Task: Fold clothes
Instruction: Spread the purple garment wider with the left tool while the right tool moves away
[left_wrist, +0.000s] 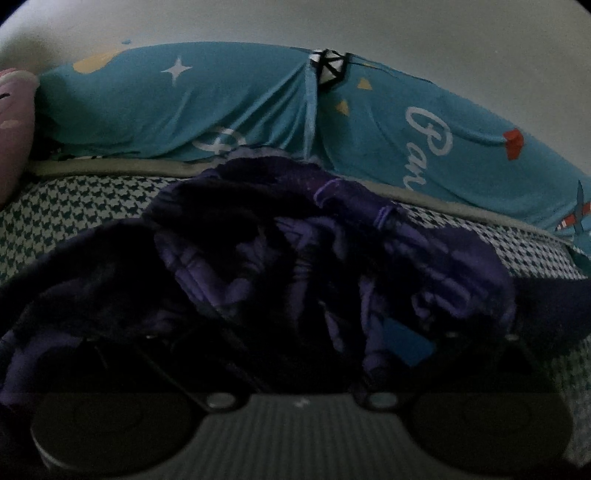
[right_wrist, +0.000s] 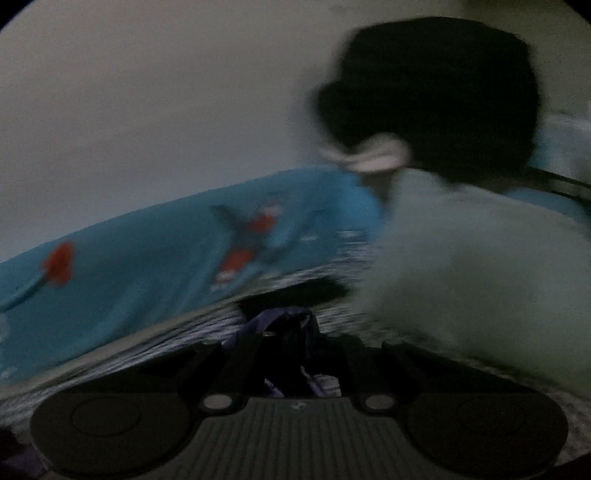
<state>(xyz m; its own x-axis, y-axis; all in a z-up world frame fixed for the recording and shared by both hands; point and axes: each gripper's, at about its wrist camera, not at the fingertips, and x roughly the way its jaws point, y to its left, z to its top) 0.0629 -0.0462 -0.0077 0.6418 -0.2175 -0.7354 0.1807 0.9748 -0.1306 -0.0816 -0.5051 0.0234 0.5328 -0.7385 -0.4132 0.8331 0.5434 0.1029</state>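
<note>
A dark purple garment (left_wrist: 295, 266) lies crumpled on the checked bed cover (left_wrist: 81, 206) and fills the middle of the left wrist view. My left gripper (left_wrist: 295, 343) is low against it; cloth covers its fingers, so I cannot tell how the jaws stand. In the blurred right wrist view my right gripper (right_wrist: 286, 343) is shut on a bunched purple edge of the garment (right_wrist: 273, 321), held just above the checked cover (right_wrist: 207, 325).
A teal printed blanket (left_wrist: 207, 107) lies rolled along the back against a pale wall, also seen in the right wrist view (right_wrist: 147, 258). A pink cushion (left_wrist: 14, 122) sits at far left. A person in a pale top (right_wrist: 480, 266) is close on the right.
</note>
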